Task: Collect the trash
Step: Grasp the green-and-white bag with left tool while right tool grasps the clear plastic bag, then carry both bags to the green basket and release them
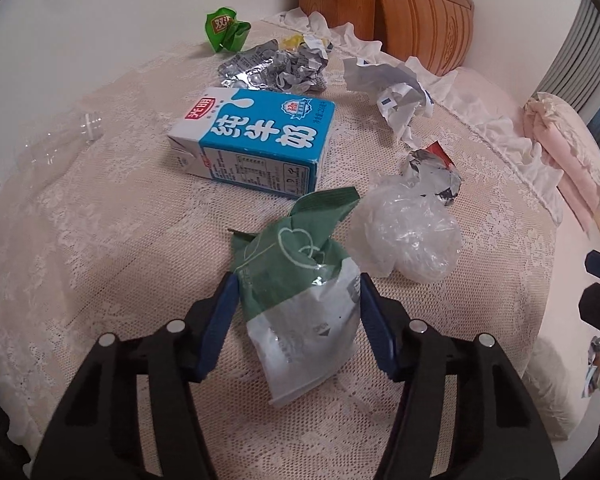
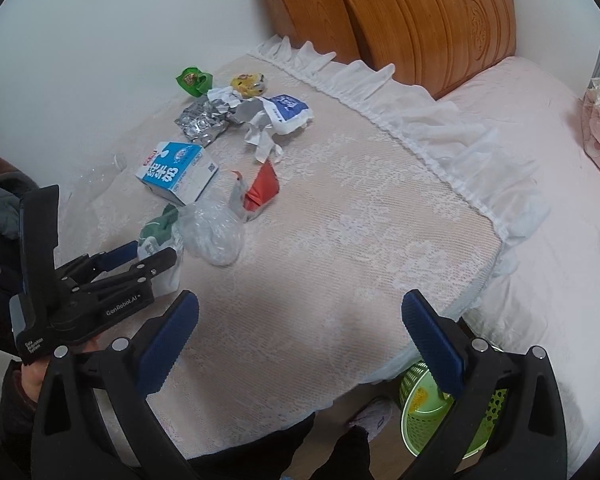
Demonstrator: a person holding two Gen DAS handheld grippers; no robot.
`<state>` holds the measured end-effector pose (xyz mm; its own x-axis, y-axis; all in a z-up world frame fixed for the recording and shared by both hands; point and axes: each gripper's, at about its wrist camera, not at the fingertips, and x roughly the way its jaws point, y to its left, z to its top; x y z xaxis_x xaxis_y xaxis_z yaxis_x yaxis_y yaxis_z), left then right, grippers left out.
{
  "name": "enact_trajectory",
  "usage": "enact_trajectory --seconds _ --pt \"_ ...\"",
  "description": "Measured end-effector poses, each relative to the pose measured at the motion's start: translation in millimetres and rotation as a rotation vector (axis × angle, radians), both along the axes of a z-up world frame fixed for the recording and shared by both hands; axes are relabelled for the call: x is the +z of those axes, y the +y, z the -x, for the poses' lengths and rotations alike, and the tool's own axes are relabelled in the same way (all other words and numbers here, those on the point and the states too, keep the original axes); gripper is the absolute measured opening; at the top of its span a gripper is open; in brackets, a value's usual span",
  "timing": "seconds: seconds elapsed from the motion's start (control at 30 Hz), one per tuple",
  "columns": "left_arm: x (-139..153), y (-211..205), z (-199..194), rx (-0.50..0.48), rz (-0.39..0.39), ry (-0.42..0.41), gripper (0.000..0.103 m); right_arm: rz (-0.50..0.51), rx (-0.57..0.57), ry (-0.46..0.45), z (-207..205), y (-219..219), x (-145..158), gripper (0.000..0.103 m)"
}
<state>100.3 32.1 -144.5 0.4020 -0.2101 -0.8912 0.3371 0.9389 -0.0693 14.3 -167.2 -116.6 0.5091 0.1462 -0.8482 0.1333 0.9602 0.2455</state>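
Note:
A green and white snack wrapper point(image 1: 300, 292) lies on the lace-covered table point(image 1: 100, 248) between the fingers of my left gripper point(image 1: 296, 292). The jaws stand open on either side of it, close to its edges. It also shows in the right wrist view point(image 2: 158, 240) with the left gripper point(image 2: 148, 254) around it. My right gripper point(image 2: 300, 320) is open and empty above the table's near edge. More trash lies beyond: a blue milk carton point(image 1: 256, 140), a clear plastic bag point(image 1: 408, 232), crumpled foil point(image 1: 432, 172), white paper point(image 1: 396, 96), a green wrapper point(image 1: 226, 28).
A green plastic basket point(image 2: 440, 412) stands on the floor below the table's edge, by my right gripper. A clear bottle point(image 1: 60, 140) lies at the table's left. A bed with a wooden headboard point(image 2: 420, 20) and pink cover lies to the right.

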Motion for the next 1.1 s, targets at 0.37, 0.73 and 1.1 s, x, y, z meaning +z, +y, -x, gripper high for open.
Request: enact_trajectory --seconds 0.37,0.73,1.1 --pt "46 40 41 0.078 0.014 -0.07 0.058 0.006 0.053 0.071 -79 62 -34 0.101" --pt "62 46 69 0.113 0.01 -0.103 0.058 -0.053 0.186 0.073 -67 76 -33 0.026" --pt "68 19 81 0.067 0.052 -0.107 0.058 -0.003 0.169 -0.027 -9 40 -1 0.022"
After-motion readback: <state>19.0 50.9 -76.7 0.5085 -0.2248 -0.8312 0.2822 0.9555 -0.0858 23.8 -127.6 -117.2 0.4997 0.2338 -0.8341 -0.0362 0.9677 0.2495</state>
